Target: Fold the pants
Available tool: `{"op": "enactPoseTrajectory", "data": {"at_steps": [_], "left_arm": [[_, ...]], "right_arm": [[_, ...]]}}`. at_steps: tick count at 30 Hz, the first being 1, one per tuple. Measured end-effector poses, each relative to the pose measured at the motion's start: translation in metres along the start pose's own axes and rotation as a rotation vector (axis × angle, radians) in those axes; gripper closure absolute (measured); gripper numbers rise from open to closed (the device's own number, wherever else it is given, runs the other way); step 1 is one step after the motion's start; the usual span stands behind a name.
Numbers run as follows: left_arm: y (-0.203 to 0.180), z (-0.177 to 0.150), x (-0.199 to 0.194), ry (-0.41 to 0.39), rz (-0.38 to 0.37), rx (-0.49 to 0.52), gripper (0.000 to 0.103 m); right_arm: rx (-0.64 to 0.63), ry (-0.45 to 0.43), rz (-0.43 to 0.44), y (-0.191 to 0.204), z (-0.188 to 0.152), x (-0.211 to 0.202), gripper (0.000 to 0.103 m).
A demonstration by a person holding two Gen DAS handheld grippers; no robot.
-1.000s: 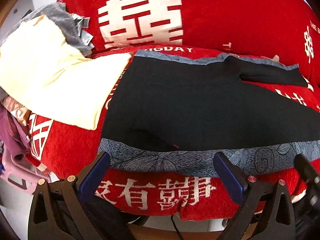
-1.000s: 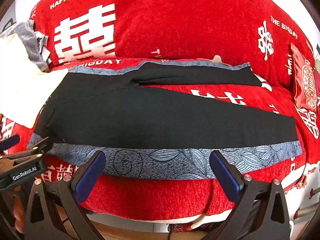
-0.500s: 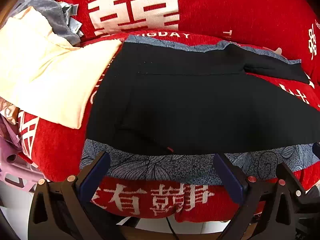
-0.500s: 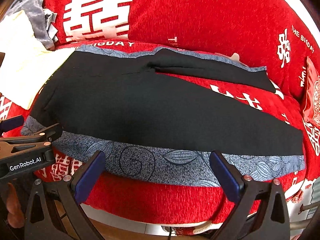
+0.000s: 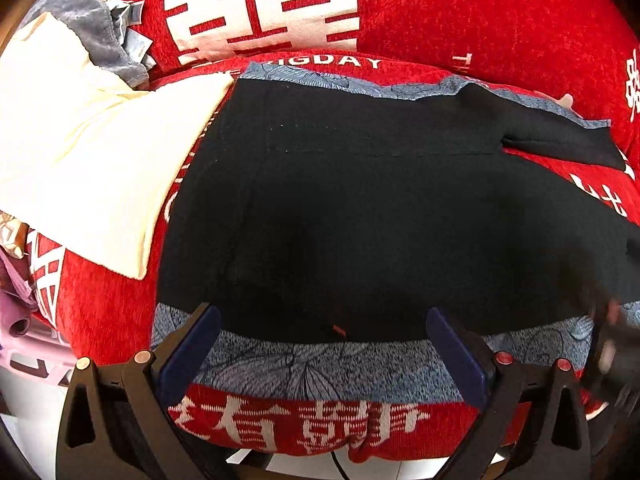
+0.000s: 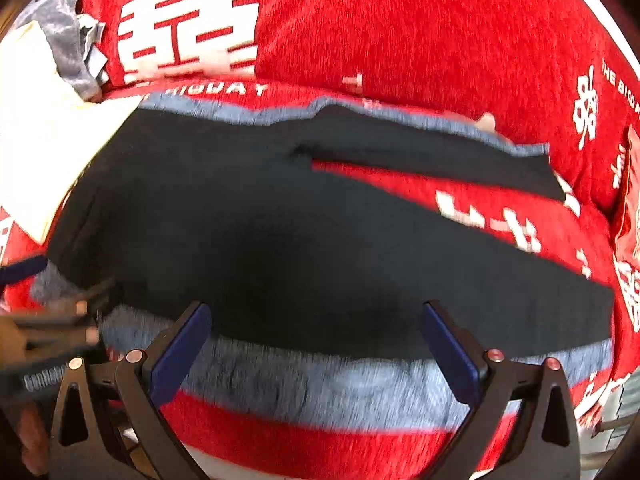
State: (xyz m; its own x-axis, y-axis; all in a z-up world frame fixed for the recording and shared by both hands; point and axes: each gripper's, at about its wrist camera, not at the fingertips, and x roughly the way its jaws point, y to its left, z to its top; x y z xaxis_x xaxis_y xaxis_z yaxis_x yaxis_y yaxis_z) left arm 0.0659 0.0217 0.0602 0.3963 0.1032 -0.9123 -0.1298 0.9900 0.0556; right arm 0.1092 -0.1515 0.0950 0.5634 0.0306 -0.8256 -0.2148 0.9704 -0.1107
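Black pants (image 5: 360, 208) with blue-grey patterned side stripes lie spread flat on a red sofa seat, waist to the left, legs running right; they also show in the right wrist view (image 6: 320, 232). My left gripper (image 5: 320, 328) is open and empty, its jaws straddling the near patterned stripe (image 5: 320, 368) by the waist end. My right gripper (image 6: 316, 324) is open and empty over the near stripe (image 6: 320, 384) of the front leg. The far leg (image 6: 440, 156) lies apart toward the backrest.
A cream cloth (image 5: 92, 168) and a grey garment (image 5: 92, 40) lie left of the pants. The red sofa backrest (image 5: 440, 12) rises behind. A red packet (image 6: 628, 200) sits at the right. The sofa's front edge (image 5: 304, 424) is just below the grippers.
Both grippers have moved closer to the near edge of the pants. The right wrist view is now motion-blurred. Jaws stay open.
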Motion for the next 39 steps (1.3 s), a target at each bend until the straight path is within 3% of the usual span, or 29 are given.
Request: {"op": "enactPoseTrajectory", "data": {"at_steps": [6, 20, 23, 28, 30, 32, 34, 35, 38, 39], "left_arm": [[-0.003, 0.023, 0.015, 0.014, 0.008, 0.014, 0.0], [0.0, 0.117, 0.079, 0.139, 0.001, -0.009, 0.0], [-0.001, 0.125, 0.085, 0.149, -0.014, -0.011, 0.0], [0.0, 0.127, 0.09, 0.147, -0.02, -0.015, 0.0], [-0.001, 0.128, 0.09, 0.139, -0.024, -0.007, 0.0], [-0.003, 0.13, 0.088, 0.133, -0.035, -0.011, 0.0], [-0.003, 0.135, 0.09, 0.129, -0.048, -0.022, 0.0], [-0.004, 0.139, 0.09, 0.13, -0.051, -0.03, 0.0], [-0.001, 0.149, 0.091, 0.138, -0.072, -0.067, 0.0], [0.002, 0.153, 0.091, 0.144, -0.092, -0.086, 0.0]], "right_arm": [[-0.021, 0.01, 0.036, 0.007, 0.057, 0.031, 0.0], [-0.318, 0.083, 0.059, 0.02, 0.161, 0.14, 0.0], [-0.414, 0.11, 0.122, 0.02, 0.188, 0.169, 0.0], [-0.633, 0.242, 0.26, 0.032, 0.209, 0.221, 0.0], [-0.595, 0.296, 0.359, 0.027, 0.219, 0.233, 0.0], [-0.565, 0.32, 0.392, 0.024, 0.223, 0.239, 0.0], [-0.626, 0.311, 0.405, 0.03, 0.219, 0.238, 0.003], [-0.634, 0.313, 0.419, 0.031, 0.219, 0.235, 0.011], [-0.661, 0.301, 0.42, 0.033, 0.22, 0.219, 0.074], [-0.68, 0.3, 0.417, 0.033, 0.217, 0.213, 0.084]]}}
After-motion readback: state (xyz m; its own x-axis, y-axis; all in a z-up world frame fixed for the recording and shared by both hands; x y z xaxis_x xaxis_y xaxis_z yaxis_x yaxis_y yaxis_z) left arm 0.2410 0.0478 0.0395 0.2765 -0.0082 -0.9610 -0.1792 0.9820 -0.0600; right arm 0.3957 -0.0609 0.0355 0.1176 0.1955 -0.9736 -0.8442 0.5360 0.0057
